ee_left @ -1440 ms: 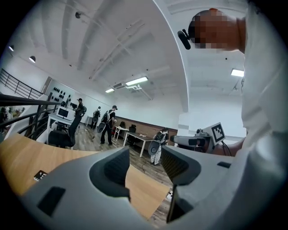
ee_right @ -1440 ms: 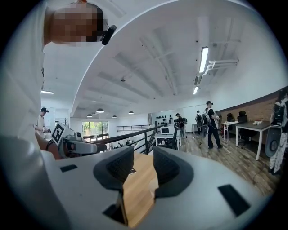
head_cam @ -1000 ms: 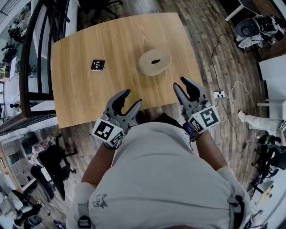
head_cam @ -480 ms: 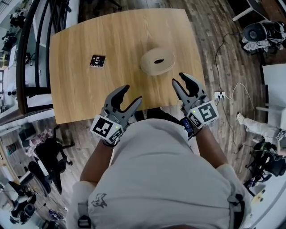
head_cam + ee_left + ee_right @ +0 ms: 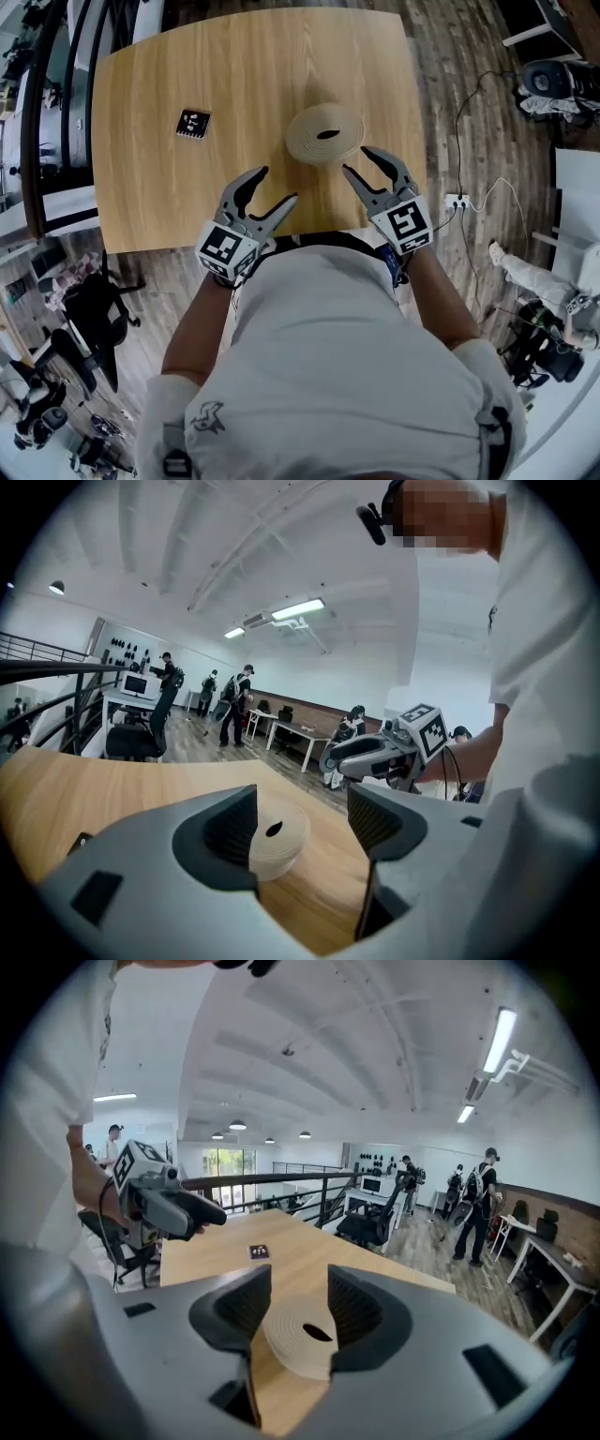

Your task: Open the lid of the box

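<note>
The round pale ribbed box with a dark slot in its lid sits right of centre on the light wooden worktop, close to the near edge, with bare board all round it. The left gripper hovers at that edge, left of the box, and the right gripper just near-right of it. Both pairs of fingers have just been spreading wide, and neither grips anything.

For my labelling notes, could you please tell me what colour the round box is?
The box is pale beige; the head view shows it best.
</note>
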Tool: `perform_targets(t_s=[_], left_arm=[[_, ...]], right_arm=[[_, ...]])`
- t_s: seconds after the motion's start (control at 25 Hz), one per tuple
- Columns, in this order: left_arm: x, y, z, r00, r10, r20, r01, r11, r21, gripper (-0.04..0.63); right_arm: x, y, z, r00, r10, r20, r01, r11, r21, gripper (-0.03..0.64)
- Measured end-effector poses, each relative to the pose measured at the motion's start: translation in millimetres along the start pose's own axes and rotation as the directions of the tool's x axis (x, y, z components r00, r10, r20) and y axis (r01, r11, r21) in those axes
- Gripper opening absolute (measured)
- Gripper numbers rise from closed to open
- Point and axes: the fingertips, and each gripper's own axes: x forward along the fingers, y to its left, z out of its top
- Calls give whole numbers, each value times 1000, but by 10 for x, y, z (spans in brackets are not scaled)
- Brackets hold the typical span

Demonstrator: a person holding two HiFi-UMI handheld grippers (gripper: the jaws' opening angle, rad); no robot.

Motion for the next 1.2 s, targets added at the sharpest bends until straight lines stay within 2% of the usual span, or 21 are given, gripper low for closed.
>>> perform_targets(t_s=[0.16, 0.32, 0.56, 0.76, 0.96, 1.2], left_arm=[[242, 184, -372, 994, 15, -108, -11, 999, 39, 308], [452, 377, -739, 982, 16, -191, -6, 999, 53, 324], [677, 610, -1139, 962, -1, -275, 18, 998, 57, 327], [868, 748, -1574, 923, -45, -383, 81, 994, 79, 328], [1036, 911, -1836, 908, -61, -415, 102, 992, 79, 328], [1200, 972, -1923, 906, -84, -415, 135, 986, 95, 328]], right_arm=[[262, -89, -322, 994, 33, -108, -47, 990, -134, 204], [556, -139, -731, 973, 41, -227, -107, 953, -285, 210], [860, -174, -1051, 950, 70, -305, -189, 905, -381, 213], [1095, -233, -1305, 929, 69, -364, -245, 851, -465, 216], [1319, -235, -1469, 917, 59, -395, -287, 784, -550, 218], [1520, -219, -1471, 932, 31, -360, -277, 701, -657, 207]])
